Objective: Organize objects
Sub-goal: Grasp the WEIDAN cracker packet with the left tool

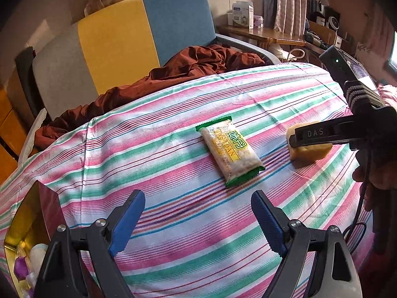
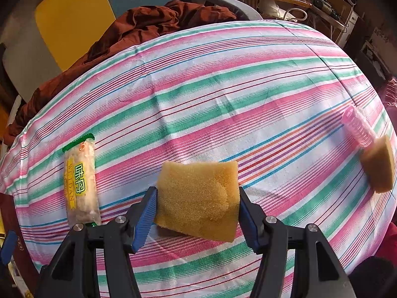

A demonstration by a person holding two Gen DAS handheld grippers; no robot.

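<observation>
Left wrist view: left gripper [image 1: 197,219] stood wide open over the striped sheet [image 1: 173,223], nothing between its blue pads [image 1: 127,223]. The snack packet [image 1: 229,150] lay flat on the sheet just beyond the gripper, long axis running away from it. To the right of the packet, the right gripper [image 1: 294,137] was seen side-on with a yellow sponge [image 1: 310,150] at its tip, low against the sheet. A gold-lined box [image 1: 23,226] sat left of and nearer than the packet, with small wrapped items inside; too blurred to name.

Right wrist view: right gripper [image 2: 197,212] was partly closed, both pads touching the sponge's [image 2: 198,198] side faces; the sponge looked tilted, near edge raised; whether fully off the sheet, could not tell. The packet [image 2: 82,183] lay left of the sponge, apart from it. Well to the right of the sponge, a second sponge [image 2: 379,164] lay touching a pink ribbed item [image 2: 357,128].

Judgement: the sponge is light, soft and compressible; the grip across its width looked sound, and a modest squeeze should suffice. The packet film is likely slick and its contents crushable; take it across the short width near the middle.
</observation>
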